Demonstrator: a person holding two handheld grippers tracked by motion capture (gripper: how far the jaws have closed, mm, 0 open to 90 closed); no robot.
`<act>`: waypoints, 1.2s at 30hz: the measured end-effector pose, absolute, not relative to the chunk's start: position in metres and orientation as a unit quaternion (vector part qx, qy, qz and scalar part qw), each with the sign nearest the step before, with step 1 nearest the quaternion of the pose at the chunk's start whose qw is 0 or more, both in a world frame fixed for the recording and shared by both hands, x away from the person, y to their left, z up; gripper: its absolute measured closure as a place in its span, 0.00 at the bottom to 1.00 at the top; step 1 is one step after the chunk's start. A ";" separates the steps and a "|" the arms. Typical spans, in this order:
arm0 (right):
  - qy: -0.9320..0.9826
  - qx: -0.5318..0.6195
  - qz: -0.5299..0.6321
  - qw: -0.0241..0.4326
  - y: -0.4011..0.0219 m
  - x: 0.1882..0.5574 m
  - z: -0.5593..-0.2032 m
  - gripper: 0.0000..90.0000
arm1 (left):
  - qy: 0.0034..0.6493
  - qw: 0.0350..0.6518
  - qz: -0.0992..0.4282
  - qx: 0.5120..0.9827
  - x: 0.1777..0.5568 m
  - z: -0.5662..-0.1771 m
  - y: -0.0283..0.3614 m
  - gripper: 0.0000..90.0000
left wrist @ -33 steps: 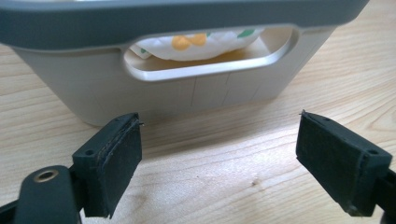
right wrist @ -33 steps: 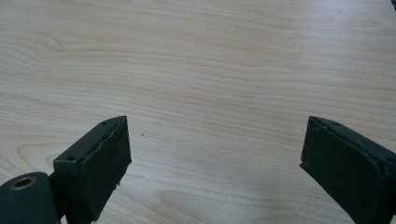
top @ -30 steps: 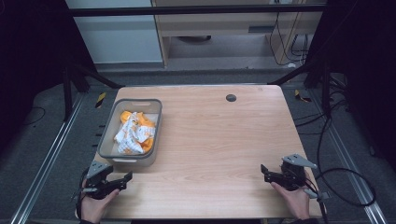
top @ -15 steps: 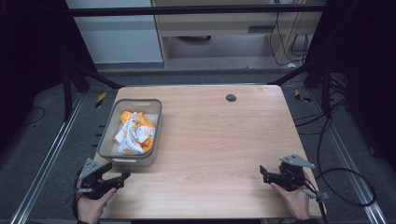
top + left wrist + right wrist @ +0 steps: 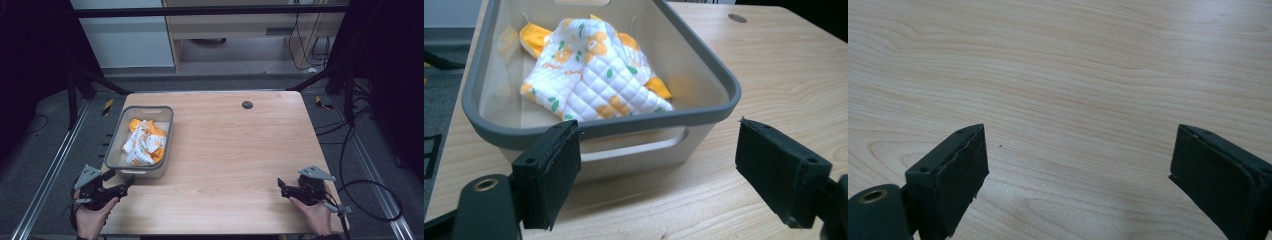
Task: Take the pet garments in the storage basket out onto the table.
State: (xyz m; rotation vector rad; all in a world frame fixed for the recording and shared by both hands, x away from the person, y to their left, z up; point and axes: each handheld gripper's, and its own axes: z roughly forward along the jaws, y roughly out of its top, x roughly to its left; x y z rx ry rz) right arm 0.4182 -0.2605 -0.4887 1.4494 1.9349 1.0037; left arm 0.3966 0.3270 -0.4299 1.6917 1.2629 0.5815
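Observation:
A grey plastic bin [image 5: 114,150] stands at the table's left side, holding a quilted white cloth with orange and green print [image 5: 141,142] over something orange. My left gripper [image 5: 121,188] hovers at the table's near-left corner, just in front of the bin, open and holding nothing. In the left gripper view the bin's near rim [image 5: 599,127] and handle slot lie right beyond the left gripper [image 5: 664,170], with the cloth [image 5: 594,75] inside. My right gripper [image 5: 281,186] is open above bare wood at the near right; the right gripper [image 5: 1078,175] has nothing between its pads.
The wooden table [image 5: 240,150] has a small dark round hole [image 5: 247,104] near its far edge. Metal frame rails run along both sides on the floor, and cables trail on the right. A cabinet stands beyond the far edge.
My left gripper has shifted a little leftward toward the table's near-left corner. The right gripper has hardly moved. Both stay open.

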 end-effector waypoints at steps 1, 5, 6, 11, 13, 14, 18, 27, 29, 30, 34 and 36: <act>0.714 0.534 0.371 0.259 -0.261 0.418 -0.489 0.09 | 0.512 0.460 0.237 0.685 0.397 -0.428 0.328 0.20; 0.714 0.532 0.372 0.261 -0.260 0.419 -0.489 0.10 | 0.513 0.471 0.225 0.681 0.398 -0.420 0.332 0.19; 0.714 0.532 0.372 0.262 -0.261 0.419 -0.489 0.10 | 0.513 0.471 0.225 0.681 0.398 -0.420 0.332 0.19; 0.712 0.534 0.370 0.265 -0.262 0.420 -0.489 0.10 | 0.513 0.475 0.228 0.677 0.401 -0.406 0.338 0.19; 0.712 0.534 0.370 0.265 -0.263 0.420 -0.489 0.10 | 0.511 0.475 0.232 0.678 0.402 -0.403 0.339 0.19; 0.711 0.536 0.371 0.263 -0.262 0.419 -0.488 0.10 | 0.511 0.474 0.231 0.679 0.403 -0.401 0.340 0.19; 0.712 0.534 0.371 0.265 -0.263 0.420 -0.489 0.10 | 0.510 0.474 0.231 0.680 0.406 -0.396 0.340 0.19; 0.712 0.532 0.372 0.265 -0.262 0.420 -0.489 0.10 | 0.502 0.471 0.237 0.685 0.423 -0.383 0.333 0.19; 0.712 0.533 0.372 0.265 -0.262 0.420 -0.489 0.10 | 0.502 0.470 0.235 0.687 0.427 -0.381 0.332 0.19; 0.712 0.532 0.373 0.266 -0.262 0.420 -0.489 0.11 | 0.502 0.470 0.235 0.687 0.430 -0.380 0.332 0.19; 0.712 0.533 0.373 0.265 -0.262 0.421 -0.489 0.11 | 0.502 0.467 0.236 0.689 0.438 -0.376 0.331 0.19; 0.712 0.533 0.373 0.265 -0.262 0.421 -0.489 0.11 | 0.503 0.467 0.237 0.688 0.442 -0.374 0.332 0.19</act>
